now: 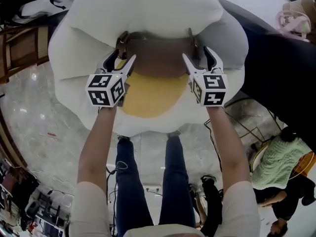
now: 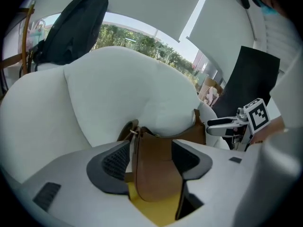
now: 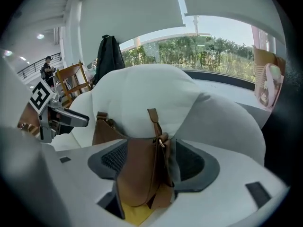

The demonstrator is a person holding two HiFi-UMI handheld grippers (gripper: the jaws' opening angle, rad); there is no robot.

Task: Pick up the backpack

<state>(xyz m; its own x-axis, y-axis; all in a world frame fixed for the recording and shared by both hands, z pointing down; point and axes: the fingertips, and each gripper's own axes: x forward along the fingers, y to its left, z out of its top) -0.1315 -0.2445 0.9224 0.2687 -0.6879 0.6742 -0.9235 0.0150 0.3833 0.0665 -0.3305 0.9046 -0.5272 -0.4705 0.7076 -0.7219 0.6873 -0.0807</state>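
The left gripper point(image 1: 124, 58) has its jaws wide apart. In its own view point(image 2: 151, 150) one end of the brown backpack point(image 2: 156, 174) stands between the two dark pads point(image 2: 116, 162), but the pads do not squeeze it. The right gripper point(image 1: 196, 56) is wide too. In its own view point(image 3: 154, 160) the other end of the backpack point(image 3: 137, 174) sits between its pads point(image 3: 189, 162), and they do not press it either. A strap point(image 3: 152, 119) with a small ring point(image 3: 162, 142) sticks up there.

Both grippers point down at a slant, one at each end of the backpack point(image 1: 158, 53). Each one shows up in the other's view, off to the side point(image 2: 227, 125) point(image 3: 71, 118).

The backpack sits on a big soft white seat point(image 1: 148, 14). It leans on the puffy back of the seat. Just under it is a round yellow spot point(image 1: 148, 95), so the seat looks like a fried egg.

Below the seat are the person's legs point(image 1: 148, 181) in blue jeans, on a shiny floor point(image 1: 39, 117). Another person in a green top point(image 1: 281, 162) is low on the right.

Behind the seat hangs a black bag point(image 2: 75, 27). Near it is a wooden chair point(image 3: 71, 79). A big window point(image 3: 213, 46) shows green trees.
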